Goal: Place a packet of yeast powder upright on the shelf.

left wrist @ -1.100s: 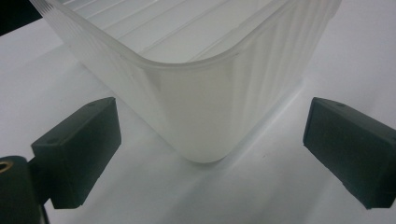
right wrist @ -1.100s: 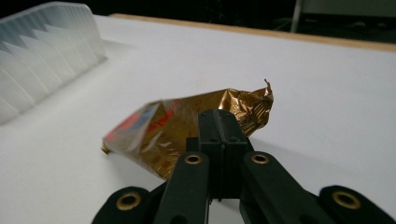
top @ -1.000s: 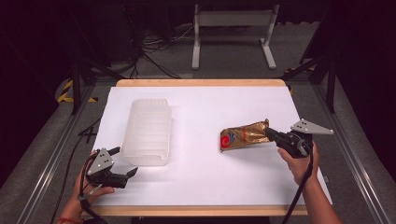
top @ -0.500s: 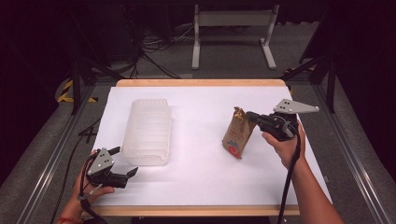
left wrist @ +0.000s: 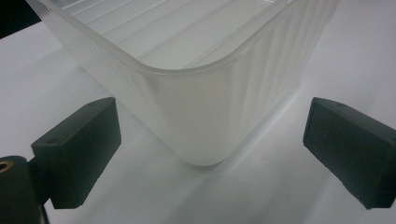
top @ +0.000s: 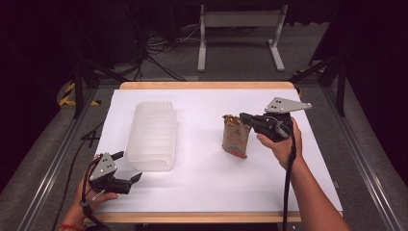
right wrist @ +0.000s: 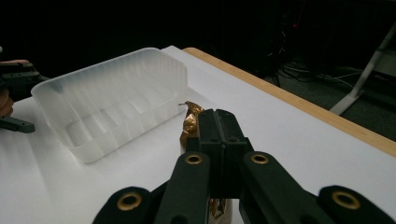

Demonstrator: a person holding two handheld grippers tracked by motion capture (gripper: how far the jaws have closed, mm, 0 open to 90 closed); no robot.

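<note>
**Pouch coming upright in the right gripper, bin waiting**

The right gripper (top: 246,119) is pinching the crimped top of the gold pouch (top: 235,137), its jaws closed tight together on the foil, as the right gripper view is showing with the crumpled gold top (right wrist: 191,119) sticking out just past the closed jaws. A second ago the pouch was lying flat on the tabletop nearer the right edge, with its red end pointing towards the middle; half a second ago it was tilting up; now it is hanging nearly upright, red bottom edge low, at or just above the white surface, right of centre. Whether the bottom is resting on the tabletop I cannot tell.

That change is suggesting the pick is done and the carry is starting. The pouch is also travelling leftwards, towards the clear plastic bin (top: 151,134), which is sitting open and empty on the left half of the tabletop, well apart from the pouch.

The left gripper (top: 135,177) is lying near the front left corner of the tabletop, where it was in both earlier pictures, its jaws spread wide and holding nothing. In the left gripper view the near corner of the bin (left wrist: 201,112) is standing between the two open pads (left wrist: 79,149) without touching either, so that hand is looking ready to steady the bin.
</note>
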